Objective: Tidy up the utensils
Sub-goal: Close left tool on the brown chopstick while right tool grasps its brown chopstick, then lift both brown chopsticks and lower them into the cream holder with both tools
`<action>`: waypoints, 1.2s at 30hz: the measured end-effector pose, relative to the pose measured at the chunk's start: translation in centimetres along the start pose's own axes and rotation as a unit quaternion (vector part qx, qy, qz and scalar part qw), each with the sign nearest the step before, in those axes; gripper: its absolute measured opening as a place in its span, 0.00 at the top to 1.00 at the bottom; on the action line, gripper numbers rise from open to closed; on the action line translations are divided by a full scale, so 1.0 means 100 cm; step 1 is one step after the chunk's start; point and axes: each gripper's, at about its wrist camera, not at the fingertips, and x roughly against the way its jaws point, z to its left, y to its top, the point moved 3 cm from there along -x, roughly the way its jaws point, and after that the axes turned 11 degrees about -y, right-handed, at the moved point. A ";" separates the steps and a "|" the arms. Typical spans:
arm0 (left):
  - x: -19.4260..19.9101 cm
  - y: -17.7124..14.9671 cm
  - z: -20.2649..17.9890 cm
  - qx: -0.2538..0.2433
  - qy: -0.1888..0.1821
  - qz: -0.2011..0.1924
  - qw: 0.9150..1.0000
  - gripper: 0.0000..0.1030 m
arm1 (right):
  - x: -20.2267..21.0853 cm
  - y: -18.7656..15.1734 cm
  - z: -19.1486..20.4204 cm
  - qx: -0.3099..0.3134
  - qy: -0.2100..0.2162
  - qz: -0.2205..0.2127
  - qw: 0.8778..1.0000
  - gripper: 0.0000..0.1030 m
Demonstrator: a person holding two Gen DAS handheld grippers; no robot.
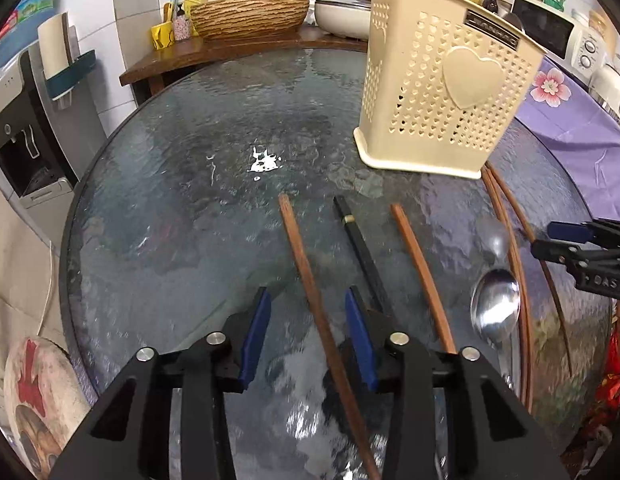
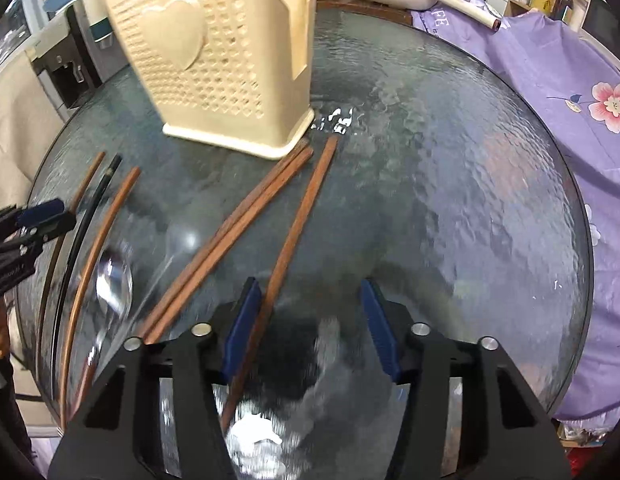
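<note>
On the round glass table (image 1: 158, 208), left gripper (image 1: 308, 332) jaws apart astride a brown chopstick (image 1: 310, 280), unclamped. Rightward, black chopstick (image 1: 359, 240), steel spoon (image 1: 495, 306), cream utensil basket (image 1: 441, 96) with unreadable label. Right gripper (image 2: 310, 328) jaws apart beside another brown chopstick (image 2: 302, 216).

The round textured-glass counter (image 1: 182, 216) had a cream perforated utensil holder (image 1: 437, 92) standing on it. In front of that lay scattered brown wooden chopsticks (image 1: 306, 272), one black chopstick (image 1: 359, 240), and a metal spoon (image 1: 495, 308), all flat on the glass. Two of the chopsticks (image 2: 230, 232) lay side by side, touching.
</note>
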 end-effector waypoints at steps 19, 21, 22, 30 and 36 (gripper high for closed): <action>-0.018 0.027 0.002 0.026 0.027 -0.005 0.999 0.87 | -0.035 0.065 -0.002 -0.050 -0.034 -0.022 0.998 0.69; -0.018 0.027 0.001 0.027 0.028 -0.006 0.999 0.87 | -0.035 0.065 -0.002 -0.050 -0.033 -0.022 0.998 0.69; -0.018 0.027 0.000 0.027 0.028 -0.006 0.999 0.87 | -0.034 0.063 -0.001 -0.050 -0.034 -0.022 0.998 0.69; -0.021 0.025 -0.007 0.022 0.052 -0.014 0.998 0.92 | -0.025 0.053 0.011 -0.045 -0.039 -0.035 0.998 0.87; -0.021 0.025 -0.008 0.029 0.053 -0.017 0.998 0.93 | -0.023 0.053 0.017 -0.046 -0.041 -0.038 0.997 0.92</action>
